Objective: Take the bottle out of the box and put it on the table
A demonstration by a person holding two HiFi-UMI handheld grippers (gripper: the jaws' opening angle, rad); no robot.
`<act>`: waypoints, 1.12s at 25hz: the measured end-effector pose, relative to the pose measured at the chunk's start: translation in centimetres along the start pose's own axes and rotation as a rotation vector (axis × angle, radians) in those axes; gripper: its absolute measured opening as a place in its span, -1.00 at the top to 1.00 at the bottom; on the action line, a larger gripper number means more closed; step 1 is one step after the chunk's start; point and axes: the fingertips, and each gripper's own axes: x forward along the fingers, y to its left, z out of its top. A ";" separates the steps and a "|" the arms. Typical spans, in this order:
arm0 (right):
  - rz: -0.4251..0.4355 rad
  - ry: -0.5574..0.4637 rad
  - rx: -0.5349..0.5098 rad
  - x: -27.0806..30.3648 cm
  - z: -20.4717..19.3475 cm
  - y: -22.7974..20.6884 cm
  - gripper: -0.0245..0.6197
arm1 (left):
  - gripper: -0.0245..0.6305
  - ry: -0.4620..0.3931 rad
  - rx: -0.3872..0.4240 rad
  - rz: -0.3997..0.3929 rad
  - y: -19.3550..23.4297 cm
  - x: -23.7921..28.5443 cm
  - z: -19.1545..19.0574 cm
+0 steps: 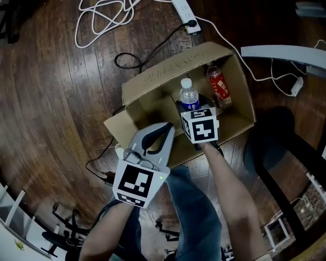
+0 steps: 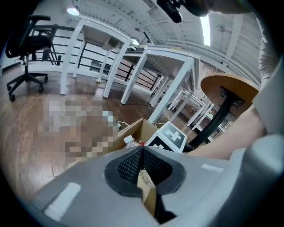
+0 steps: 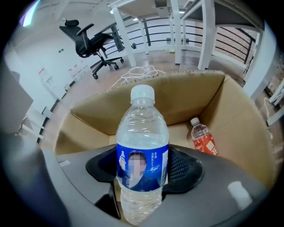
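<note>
**Head view.**
- Open brown cardboard box (image 1: 168, 74) on a dark wooden plank floor (image 1: 51, 92).
- Clear plastic water bottle with white cap and blue label (image 1: 189, 97), upright over the box's open interior, just in front of the marker cube of the right gripper (image 1: 192, 109).
- Second bottle, red-labelled with red cap (image 1: 219, 86), lying inside the box by its right wall.
- Left gripper (image 1: 167, 128), grey, pointing at the box's near edge.
- White power strip (image 1: 184, 11) and looped white cable (image 1: 102, 20) on the floor beyond the box.

**Left gripper view.**
- Jaw tips meet, nothing pinched between them. A cardboard edge shows through the gap behind the tips.
- White-legged tables (image 2: 168, 62), a black office chair (image 2: 29, 44) and a round wooden tabletop (image 2: 228, 86) stand in the room behind.

**Right gripper view.**
- Jaws clamped on the blue-labelled water bottle at label height, one pad on each side. The bottle's base is out of frame.
- Box walls rise behind it, and the red-labelled bottle rests on the box bottom to the right.
</note>
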 end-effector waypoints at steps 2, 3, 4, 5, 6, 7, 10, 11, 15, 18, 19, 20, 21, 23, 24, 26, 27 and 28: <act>0.000 -0.022 0.012 -1.9 1.0 0.6 0.05 | 0.93 -0.001 0.010 0.000 -0.3 -1.1 1.3; 0.000 -0.035 0.019 -2.8 1.5 0.9 0.05 | 0.93 -0.003 0.016 0.001 -0.4 -1.7 2.0; -0.001 -0.049 0.027 -3.8 2.0 1.2 0.05 | 0.93 -0.006 0.022 0.000 -0.5 -2.2 2.7; -0.003 -0.064 0.036 -4.8 2.5 1.5 0.04 | 0.93 -0.010 0.029 -0.001 -0.7 -2.8 3.4; -0.006 -0.079 0.045 -5.7 3.0 1.8 0.04 | 0.93 -0.016 0.036 -0.004 -0.8 -3.3 4.1; -0.010 -0.094 0.052 -6.7 3.6 2.2 0.04 | 0.93 -0.022 0.041 -0.008 -1.0 -3.8 4.9; -0.018 -0.132 0.056 -9.6 5.1 3.5 0.04 | 0.93 -0.032 0.045 -0.017 -1.5 -5.5 7.0; -0.017 -0.143 0.056 -10.7 5.6 3.9 0.04 | 0.93 -0.032 0.044 -0.017 -1.7 -6.2 7.7; -0.012 -0.205 0.080 -15.3 8.4 5.1 0.04 | 0.93 -0.056 0.044 -0.016 -2.8 -8.5 10.8; -0.013 -0.244 0.104 -18.7 9.7 6.1 0.04 | 0.93 -0.069 0.026 -0.007 -3.5 -10.5 12.0; -0.013 -0.255 0.110 -19.7 10.1 6.4 0.04 | 0.93 -0.071 0.026 -0.007 -3.8 -11.1 12.4; -0.013 -0.267 0.115 -20.8 10.5 6.8 0.04 | 0.93 -0.073 0.030 -0.009 -4.1 -11.8 12.9; -0.014 -0.279 0.120 -21.9 11.0 7.1 0.03 | 0.93 -0.076 0.035 -0.011 -4.4 -12.3 13.4; -0.019 -0.305 0.133 -24.0 11.9 7.5 0.03 | 0.93 -0.085 0.041 -0.015 -5.0 -13.3 14.6; -0.023 -0.318 0.137 -25.0 12.4 7.6 0.03 | 0.93 -0.091 0.042 -0.016 -5.2 -13.6 15.2; -0.032 -0.339 0.139 -26.9 13.3 8.0 0.03 | 0.93 -0.102 0.044 -0.016 -5.7 -14.5 16.3; -0.035 -0.347 0.137 -27.8 13.6 8.3 0.03 | 0.93 -0.108 0.045 -0.016 -5.9 -15.1 16.9; -0.037 -0.355 0.136 -28.7 14.0 8.7 0.03 | 0.93 -0.115 0.047 -0.015 -6.0 -15.7 17.5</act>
